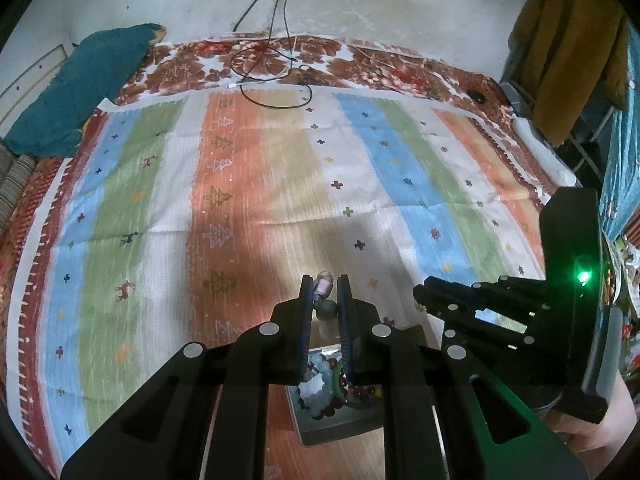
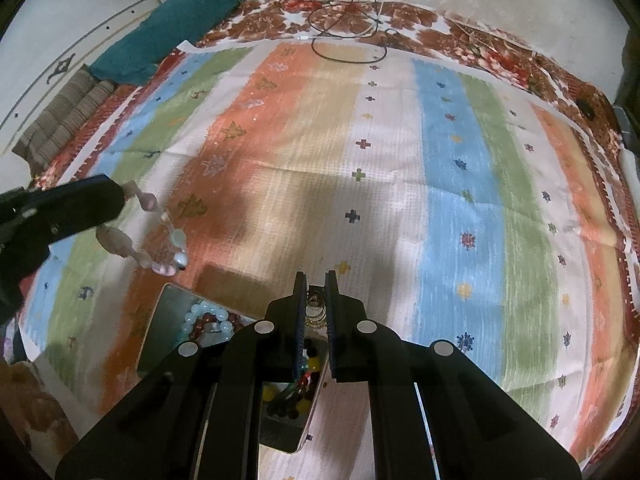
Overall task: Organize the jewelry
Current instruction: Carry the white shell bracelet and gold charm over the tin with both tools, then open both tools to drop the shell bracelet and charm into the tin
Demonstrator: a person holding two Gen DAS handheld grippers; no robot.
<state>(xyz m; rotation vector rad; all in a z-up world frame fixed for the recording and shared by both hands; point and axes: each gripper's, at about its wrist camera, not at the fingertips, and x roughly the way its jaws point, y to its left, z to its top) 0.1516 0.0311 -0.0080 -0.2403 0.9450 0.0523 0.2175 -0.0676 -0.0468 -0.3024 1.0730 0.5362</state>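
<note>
Left gripper (image 1: 325,294) pinching pink bead bracelet (image 2: 160,240), loop drooping toward tray (image 2: 168,320)

A bracelet (image 2: 148,236) of chunky pale pink and clear stones hangs in the air above the cloth, pinched at one end, its loop drooping toward the tray (image 2: 168,320); in the left view only a pink bead and a grey one (image 1: 325,296) show; the tray is shallow, grey, rectangular, and lies flat on the cloth; inside it sit a pale blue bead bracelet (image 2: 208,316), a dark red bead strand (image 2: 202,326) and mixed yellow, red and black beads (image 2: 296,392); a gold coiled ring piece (image 2: 316,312) is held upright over the tray's far edge.
</note>
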